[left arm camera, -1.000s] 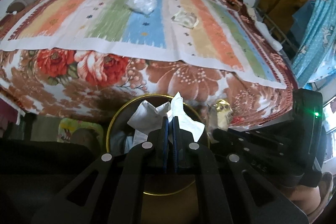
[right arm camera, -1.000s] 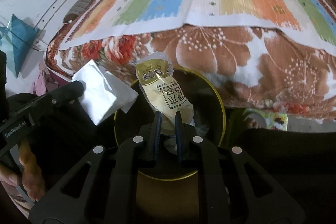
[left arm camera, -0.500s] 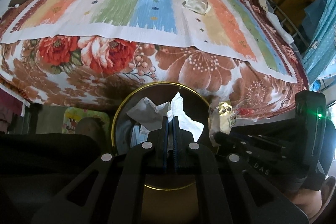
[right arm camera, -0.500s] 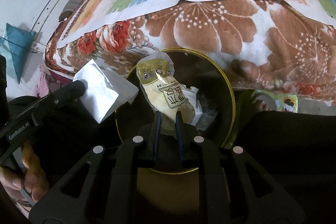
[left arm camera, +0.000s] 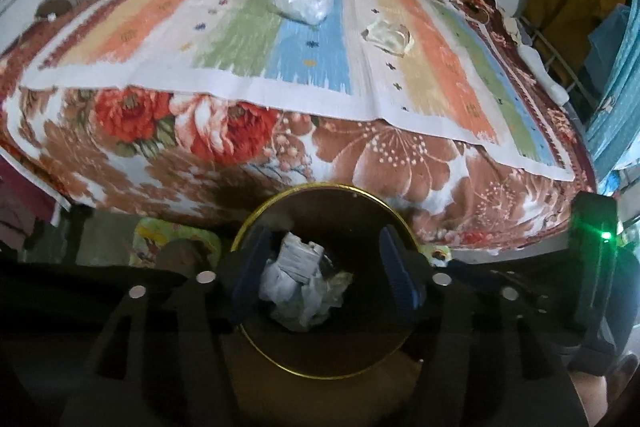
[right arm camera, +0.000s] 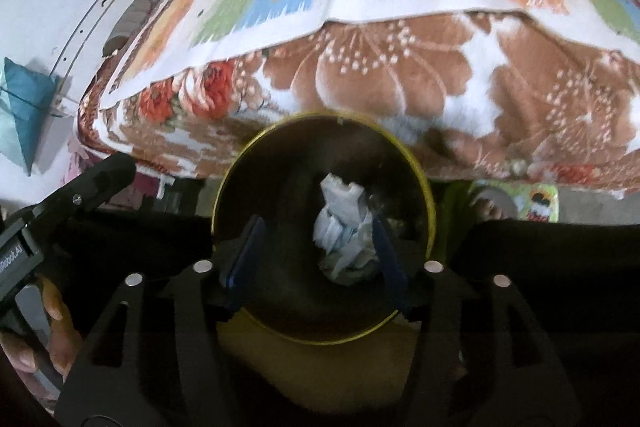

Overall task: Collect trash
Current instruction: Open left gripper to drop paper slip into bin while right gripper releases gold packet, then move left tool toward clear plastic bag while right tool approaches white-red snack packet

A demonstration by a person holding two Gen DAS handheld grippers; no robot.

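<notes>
1. Both my tongs have just let go. A second ago the left tongs pinched a white tissue and the right tongs pinched a yellow snack wrapper; now both pairs of jaws are opening, with nothing between the pads.
2. The dropped pieces lie as a crumpled heap of trash at the bottom of the bin, straight below both tongs. I judge this drop done.
3. Still to collect: a crumpled clear bag and a flattened clear wrapper. Both sit on the striped cloth on the bed, far ahead of and above the tongs, the bag left of the wrapper, the two apart.
4. Edges: the gold rim of the bin rings my fingertips in both views, so I should lift out before swinging forward. The flowered blanket's drop stands just beyond the bin's far rim.
5. Room: the cloth around the two pieces is bare, so each tongs has a free approach. My tongs hang close side by side; the left one shows at the left of the right view, with my hand on it.
</notes>
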